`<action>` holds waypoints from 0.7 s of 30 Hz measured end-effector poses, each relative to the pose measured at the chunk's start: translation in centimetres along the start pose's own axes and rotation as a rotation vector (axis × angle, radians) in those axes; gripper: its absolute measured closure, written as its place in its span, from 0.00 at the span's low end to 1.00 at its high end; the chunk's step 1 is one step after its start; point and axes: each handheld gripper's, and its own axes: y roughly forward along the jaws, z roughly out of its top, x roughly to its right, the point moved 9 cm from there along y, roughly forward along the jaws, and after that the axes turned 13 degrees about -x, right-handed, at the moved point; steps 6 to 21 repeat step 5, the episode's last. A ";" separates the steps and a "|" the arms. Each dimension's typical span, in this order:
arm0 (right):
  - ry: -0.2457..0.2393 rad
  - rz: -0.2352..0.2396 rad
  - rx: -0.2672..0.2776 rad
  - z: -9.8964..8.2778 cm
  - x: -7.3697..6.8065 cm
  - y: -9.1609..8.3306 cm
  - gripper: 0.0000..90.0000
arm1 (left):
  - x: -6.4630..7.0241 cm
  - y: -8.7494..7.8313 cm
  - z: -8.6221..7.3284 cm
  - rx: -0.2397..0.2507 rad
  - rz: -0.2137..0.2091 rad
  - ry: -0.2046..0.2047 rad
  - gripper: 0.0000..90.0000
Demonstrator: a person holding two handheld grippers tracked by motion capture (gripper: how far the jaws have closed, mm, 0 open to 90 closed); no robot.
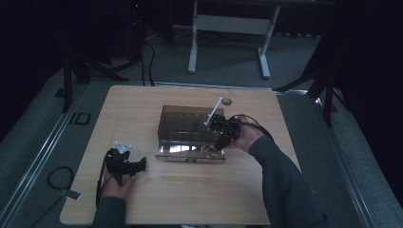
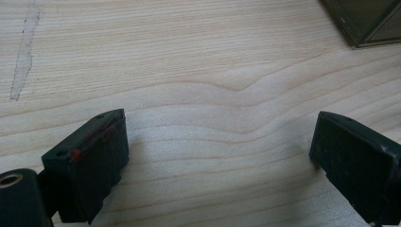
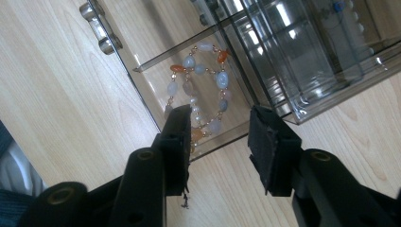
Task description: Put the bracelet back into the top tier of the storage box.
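Right gripper [image 3: 215, 142] released over bracelet [image 3: 201, 90] in pulled-out drawer [image 3: 142, 90], poised to grab; left gripper [image 2: 217, 156] released, parked on table [image 2: 189, 56].

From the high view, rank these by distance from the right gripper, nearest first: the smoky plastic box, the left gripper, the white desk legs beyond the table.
1. The smoky plastic box: right beside the right gripper, at the table's centre.
2. The left gripper: across the table, near the front left.
3. The white desk legs: on the floor past the far edge.
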 end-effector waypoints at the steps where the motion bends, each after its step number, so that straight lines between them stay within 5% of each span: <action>1: 0.004 0.001 0.005 -0.1 0.0 -0.1 0.64 | 0.0 0.0 0.0 0.000 0.000 0.000 0.06; 21: 0.012 0.009 0.031 -0.4 0.1 -0.7 0.60 | 0.0 0.0 0.0 -0.003 0.000 0.001 0.06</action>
